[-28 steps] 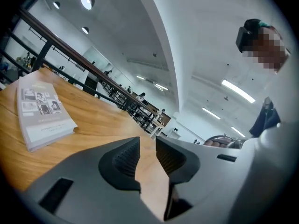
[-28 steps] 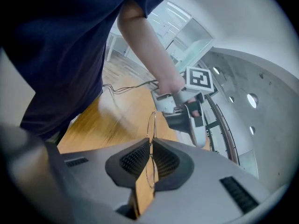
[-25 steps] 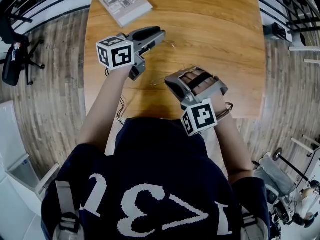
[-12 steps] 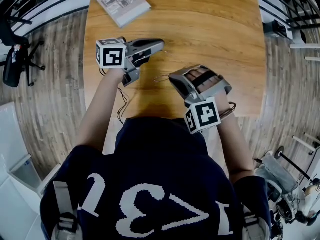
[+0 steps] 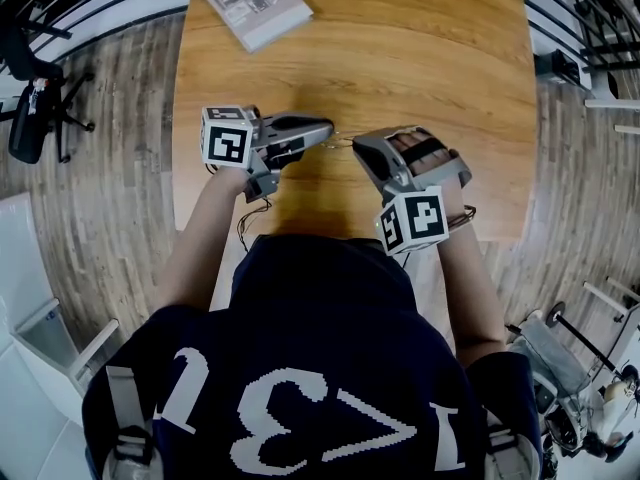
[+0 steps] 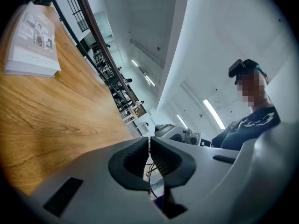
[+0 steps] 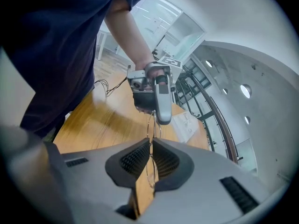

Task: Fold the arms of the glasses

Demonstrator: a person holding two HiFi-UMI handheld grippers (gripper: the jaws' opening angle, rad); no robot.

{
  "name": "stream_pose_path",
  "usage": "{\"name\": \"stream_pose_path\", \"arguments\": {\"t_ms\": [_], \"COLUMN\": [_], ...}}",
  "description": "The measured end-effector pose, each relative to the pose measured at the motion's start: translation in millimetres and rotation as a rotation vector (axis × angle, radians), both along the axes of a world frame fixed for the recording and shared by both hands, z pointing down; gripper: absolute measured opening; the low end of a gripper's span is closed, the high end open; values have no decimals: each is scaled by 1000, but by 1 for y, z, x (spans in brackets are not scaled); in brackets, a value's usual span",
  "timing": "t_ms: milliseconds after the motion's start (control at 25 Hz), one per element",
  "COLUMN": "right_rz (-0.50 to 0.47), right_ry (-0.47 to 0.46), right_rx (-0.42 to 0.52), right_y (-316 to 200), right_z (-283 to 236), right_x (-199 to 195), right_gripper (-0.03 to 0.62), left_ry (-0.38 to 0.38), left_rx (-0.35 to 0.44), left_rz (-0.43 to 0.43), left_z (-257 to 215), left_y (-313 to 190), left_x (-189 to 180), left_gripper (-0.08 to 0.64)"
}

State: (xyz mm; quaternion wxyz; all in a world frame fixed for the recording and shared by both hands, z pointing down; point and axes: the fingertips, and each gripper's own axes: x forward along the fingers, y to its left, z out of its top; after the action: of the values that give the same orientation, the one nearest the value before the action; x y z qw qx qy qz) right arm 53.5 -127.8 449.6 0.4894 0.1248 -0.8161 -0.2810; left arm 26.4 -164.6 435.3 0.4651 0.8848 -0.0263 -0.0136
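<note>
Glasses [image 7: 153, 125], thin wire frame, clamped between left tool [image 6: 149, 143] and right tool [image 7: 150, 146] over table [image 5: 450, 58]; book [image 5: 253, 3] cover print unreadable.

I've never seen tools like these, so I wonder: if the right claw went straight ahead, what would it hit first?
Shut on the wire glasses, the right claw points straight at the left claw gripping their other end. It would probably meet that first, though depth is hard to judge.
</note>
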Motion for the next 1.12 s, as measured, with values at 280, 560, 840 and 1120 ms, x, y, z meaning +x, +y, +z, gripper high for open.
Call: {"name": "stream_pose_path", "arguments": {"t_ms": [280, 560, 840, 1120], "right_rz": [15, 40, 38, 112], "right_ry": [1, 7, -16, -67], "right_rx": [-39, -208, -454, -486], "right_y": [-20, -64, -92, -125], "right_z": [24, 90, 139, 145], "right_x": [5, 19, 17, 20], "right_gripper": [40, 40, 40, 65], "left_ry": [-53, -132, -243, -204], "left_rx": [60, 144, 211, 158], "left_rz": [-161, -496, -457, -535], "left_z": [10, 15, 26, 30], "left_y": [-22, -59, -45, -50], "left_x": [-24, -80, -84, -100], "left_gripper": [25, 25, 25, 25]}}
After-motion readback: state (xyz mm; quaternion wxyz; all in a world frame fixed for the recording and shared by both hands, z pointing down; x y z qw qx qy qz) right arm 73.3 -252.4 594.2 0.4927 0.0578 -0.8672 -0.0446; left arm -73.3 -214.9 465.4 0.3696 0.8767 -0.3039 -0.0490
